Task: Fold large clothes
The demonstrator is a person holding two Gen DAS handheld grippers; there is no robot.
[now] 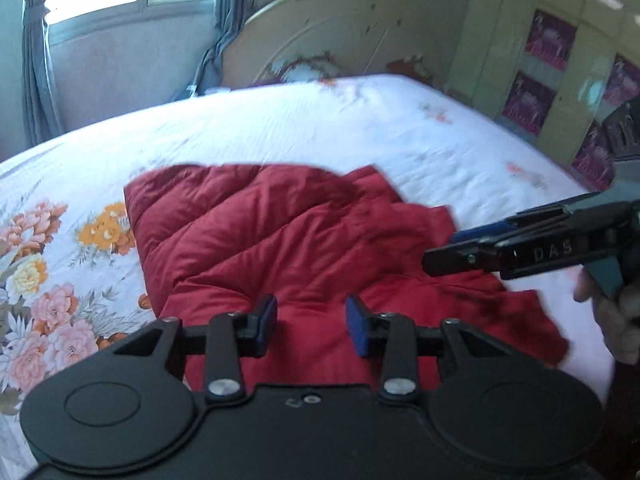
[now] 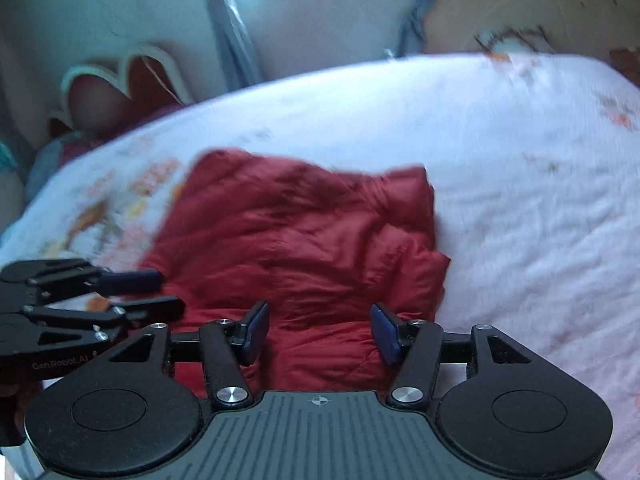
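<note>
Both my left gripper (image 1: 311, 325) and right gripper (image 2: 319, 333) hung released above the half-folded puffy red quilted jacket (image 1: 280, 240) near the floral-sheeted bed's (image 1: 360, 120) front edge; next I needed a fresh grip for another fold.

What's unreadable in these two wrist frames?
- Red jacket: its near edge is hidden in both views by the gripper bodies; whether it is zipped, and how many times it is folded, cannot be told.
- Right wrist view: motion blur smears the bedsheet print.
- Hand at the left view's right edge: cut off.
</note>
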